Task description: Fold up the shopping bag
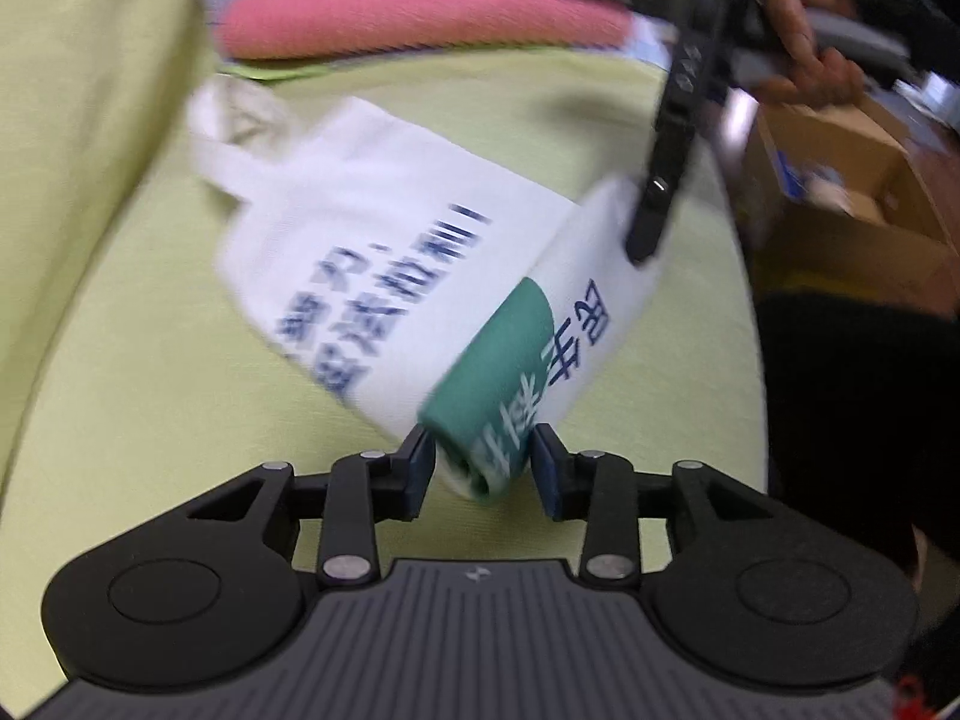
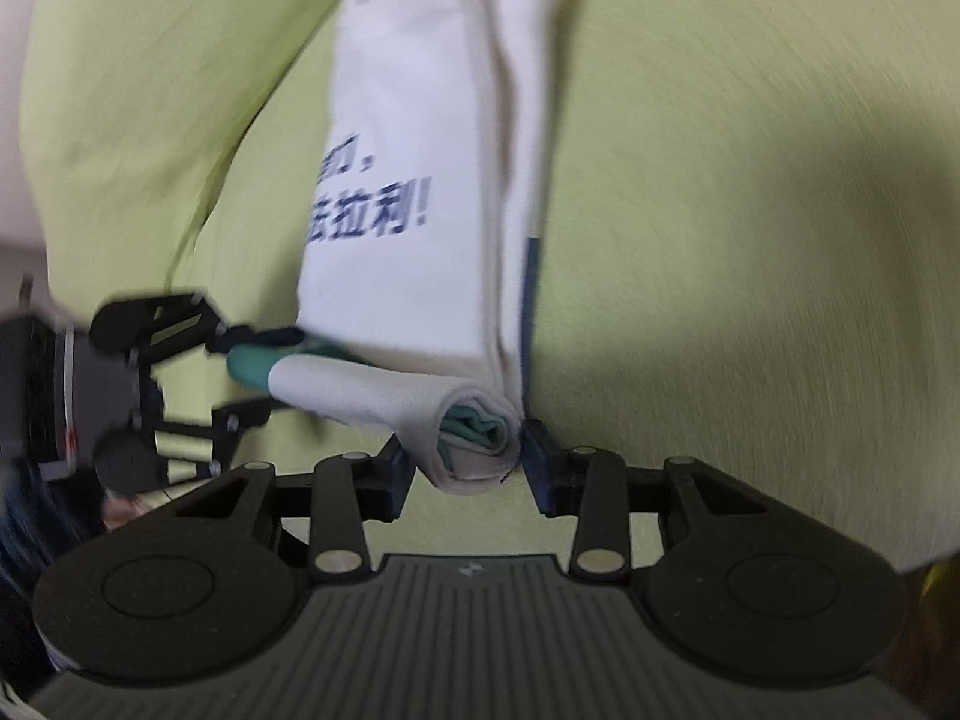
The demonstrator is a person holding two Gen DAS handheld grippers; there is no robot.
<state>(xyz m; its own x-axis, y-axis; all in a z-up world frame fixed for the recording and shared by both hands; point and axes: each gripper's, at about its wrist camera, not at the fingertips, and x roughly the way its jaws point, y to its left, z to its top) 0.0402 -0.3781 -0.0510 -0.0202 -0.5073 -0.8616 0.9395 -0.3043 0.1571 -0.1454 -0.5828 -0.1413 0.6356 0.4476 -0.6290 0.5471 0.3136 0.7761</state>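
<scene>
Both the left gripper (image 1: pixel 483 465) and right gripper (image 2: pixel 468 456) clamp, half-closed, opposite ends of the rolled shopping bag (image 1: pixel 384 252) on the green sheet (image 1: pixel 150 360).

A home, likely a living room or bedroom: a soft yellow-green cushion (image 1: pixel 150 360) serves as work surface, folded towels (image 1: pixel 420 24) are stacked at its far edge, and a cardboard box (image 1: pixel 852 192) stands beside it.
</scene>
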